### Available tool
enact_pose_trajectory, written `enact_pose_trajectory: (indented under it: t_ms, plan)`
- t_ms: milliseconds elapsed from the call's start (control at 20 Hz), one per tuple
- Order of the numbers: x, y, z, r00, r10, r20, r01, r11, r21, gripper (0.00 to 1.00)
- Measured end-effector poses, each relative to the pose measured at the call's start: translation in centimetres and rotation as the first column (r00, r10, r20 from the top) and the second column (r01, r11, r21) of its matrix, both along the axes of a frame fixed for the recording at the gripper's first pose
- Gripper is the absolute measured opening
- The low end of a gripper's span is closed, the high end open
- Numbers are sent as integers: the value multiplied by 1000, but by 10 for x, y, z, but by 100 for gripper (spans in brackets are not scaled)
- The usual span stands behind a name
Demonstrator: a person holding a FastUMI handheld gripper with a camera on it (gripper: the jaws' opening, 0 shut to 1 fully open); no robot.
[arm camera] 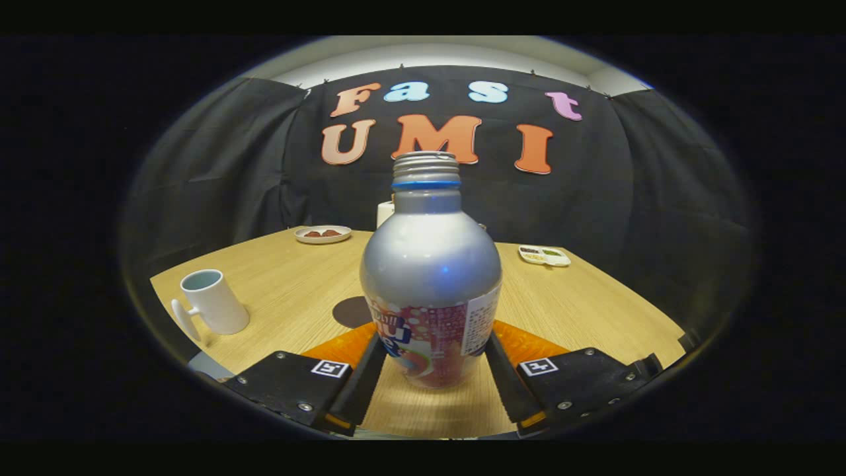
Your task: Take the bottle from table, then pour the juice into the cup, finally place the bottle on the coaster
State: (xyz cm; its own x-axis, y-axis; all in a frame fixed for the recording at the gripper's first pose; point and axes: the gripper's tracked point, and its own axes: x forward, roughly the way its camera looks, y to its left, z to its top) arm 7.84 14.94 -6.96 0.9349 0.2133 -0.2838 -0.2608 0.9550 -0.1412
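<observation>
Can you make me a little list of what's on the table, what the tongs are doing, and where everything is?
bottle: silver, upright, no cap on, between the fingers
tongs: both fingers press the bottle's sides
cup: white, upright, off to the left of the bottle, looks empty
coaster: dark round disc, partly hidden behind the bottle
small plate: far side of the table, reddish pieces on it
divided tray: far right
table: light wood

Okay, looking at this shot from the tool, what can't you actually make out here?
- Coaster: mostly hidden behind the bottle, gripper view.
- White object beyond the bottle: largely covered by it.
- Plate and tray contents: too small.
- Tool contact with the bottle: unclear.
</observation>
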Motion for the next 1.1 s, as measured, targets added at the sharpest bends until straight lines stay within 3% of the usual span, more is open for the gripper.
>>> enact_pose_trajectory:
  t_ms: [350,650,1100]
  plan:
    - [8,47,31,997,62,50,-56,992,-115,79]
    - [13,91,42,989,126,74,-105,963,-248,79]
    - [13,132,50,963,235,130,-136,844,-518,78]
